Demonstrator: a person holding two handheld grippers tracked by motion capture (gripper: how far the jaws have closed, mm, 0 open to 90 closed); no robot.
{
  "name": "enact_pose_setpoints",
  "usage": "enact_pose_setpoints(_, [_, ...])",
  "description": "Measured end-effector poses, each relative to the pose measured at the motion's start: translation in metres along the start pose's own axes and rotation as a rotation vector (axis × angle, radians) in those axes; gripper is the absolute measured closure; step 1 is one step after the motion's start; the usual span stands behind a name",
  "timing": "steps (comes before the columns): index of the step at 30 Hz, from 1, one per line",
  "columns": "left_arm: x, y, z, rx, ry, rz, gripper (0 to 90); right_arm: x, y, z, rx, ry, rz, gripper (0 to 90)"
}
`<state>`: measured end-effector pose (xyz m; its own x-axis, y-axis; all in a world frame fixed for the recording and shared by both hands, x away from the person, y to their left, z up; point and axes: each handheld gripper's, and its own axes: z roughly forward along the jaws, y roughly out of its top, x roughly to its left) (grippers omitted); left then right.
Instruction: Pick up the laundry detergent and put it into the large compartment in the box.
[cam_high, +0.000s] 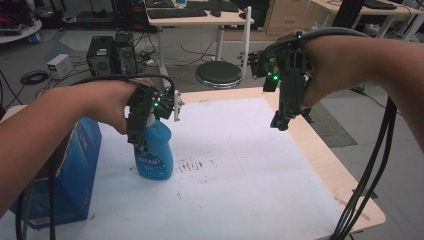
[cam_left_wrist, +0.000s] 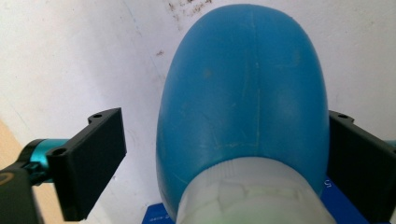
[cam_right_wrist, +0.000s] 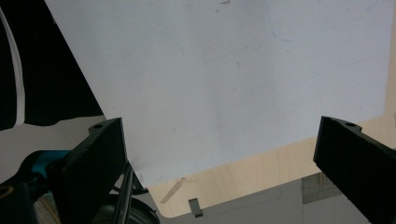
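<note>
white cap (cam_left_wrist: 247, 196) and blue bottle (cam_left_wrist: 243, 93) sit upright on the desk (cam_high: 240, 165) between wide left gripper (cam_left_wrist: 224, 154) jaws, one pad clear, far pad maybe touching; smooth rigid plastic, likely slippery, so grab the shoulder; right gripper (cam_right_wrist: 219, 154) open, empty.

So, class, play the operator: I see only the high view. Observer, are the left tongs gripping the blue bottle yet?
Observer: Not fully. In the left gripper view the left tongs straddle the blue bottle, but bare white mat shows between one jaw and the bottle's side.
Operator: And the other jaw?
Observer: It sits at the bottle's opposite side; whether it touches, I cannot tell.
Operator: Anything between the right tongs?
Observer: Nothing. The right gripper view shows them wide open above the white mat and the table with its wooden edge.
</note>
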<state>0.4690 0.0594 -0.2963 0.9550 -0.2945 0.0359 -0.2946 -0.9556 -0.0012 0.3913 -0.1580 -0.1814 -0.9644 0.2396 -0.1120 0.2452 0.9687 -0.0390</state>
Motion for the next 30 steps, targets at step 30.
enact_pose_setpoints(30, [-0.0023,0.0007,-0.0005,-0.002,-0.021,0.008,21.2,-0.002,0.0016,0.0007,0.0,-0.001,-0.008,1.6])
